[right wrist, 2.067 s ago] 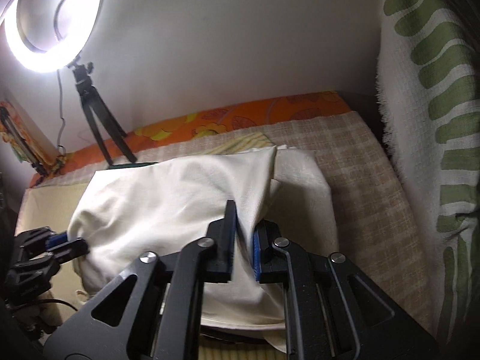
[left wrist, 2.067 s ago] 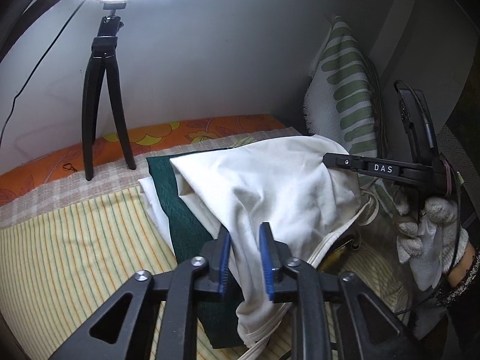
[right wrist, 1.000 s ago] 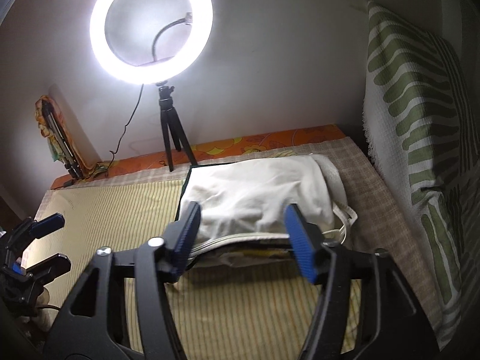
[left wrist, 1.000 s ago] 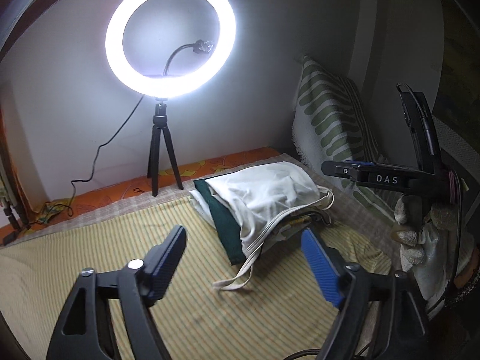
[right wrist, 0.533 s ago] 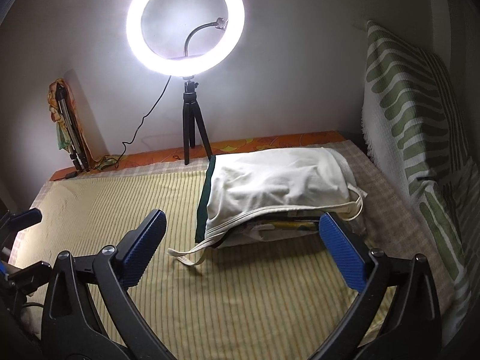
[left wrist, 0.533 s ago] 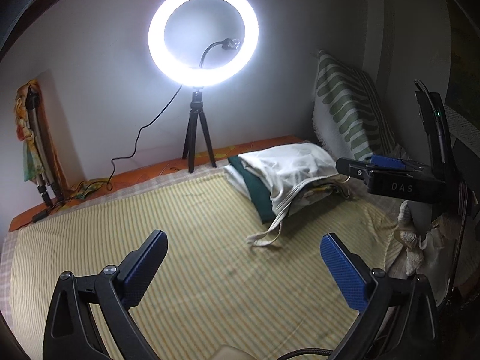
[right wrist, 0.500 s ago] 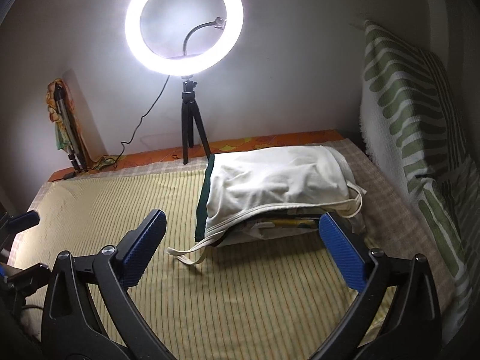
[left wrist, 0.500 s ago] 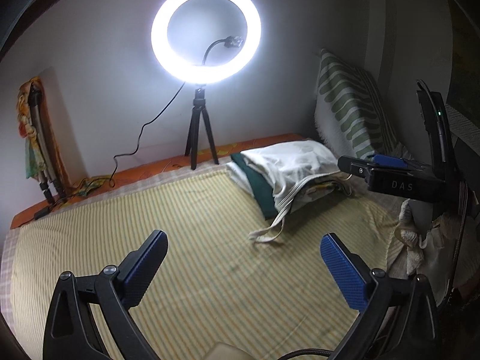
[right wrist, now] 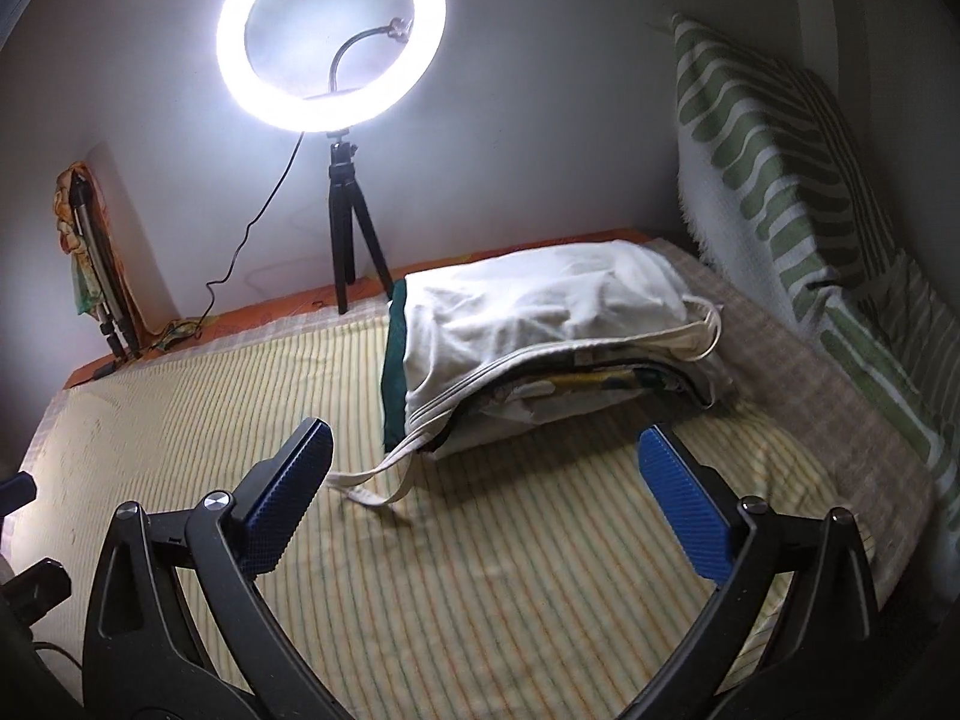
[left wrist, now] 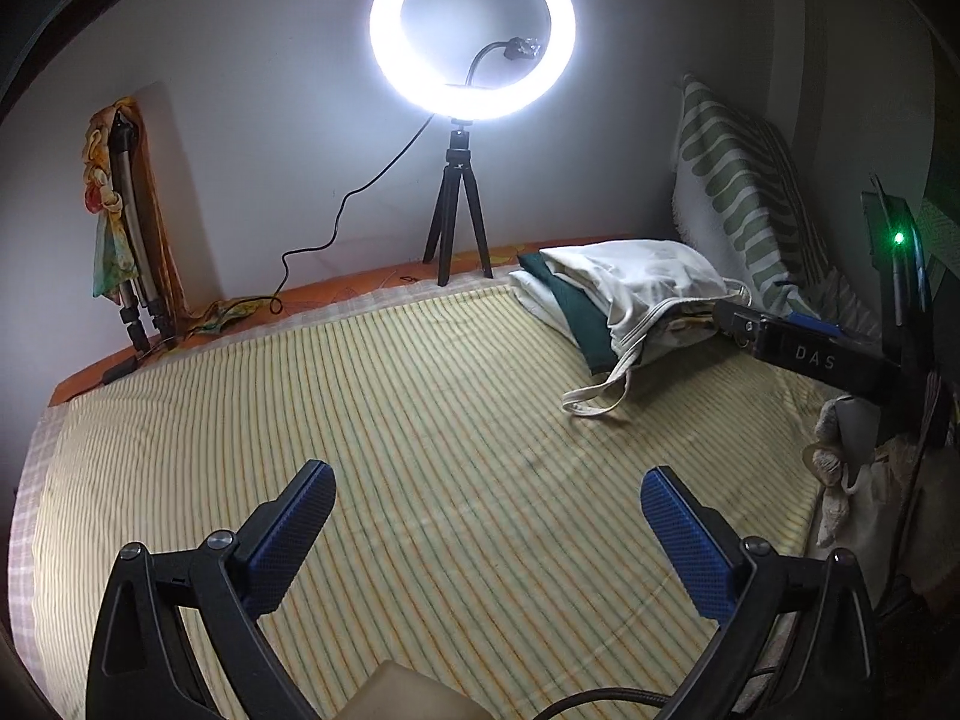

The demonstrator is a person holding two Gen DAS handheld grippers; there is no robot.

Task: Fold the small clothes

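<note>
A folded cream garment (left wrist: 636,285) (right wrist: 540,312) lies on top of a stack of folded clothes at the back right of the striped bed sheet, over a dark green piece (left wrist: 573,312) (right wrist: 396,360). A cream strap (left wrist: 600,396) (right wrist: 372,480) trails off the stack onto the sheet. My left gripper (left wrist: 486,516) is open and empty, held above the sheet well short of the stack. My right gripper (right wrist: 480,480) is open and empty, just in front of the stack. The right gripper also shows in the left wrist view (left wrist: 798,342).
A lit ring light on a black tripod (left wrist: 459,210) (right wrist: 351,234) stands at the back by the wall. A green-striped white pillow (left wrist: 738,198) (right wrist: 780,180) leans at the right. A folded tripod with cloth (left wrist: 126,228) stands in the back left corner. The striped sheet (left wrist: 420,420) covers the bed.
Both grippers let go of the cream garment, opened wide and drew back from the stack. The garment now rests on the stack.
</note>
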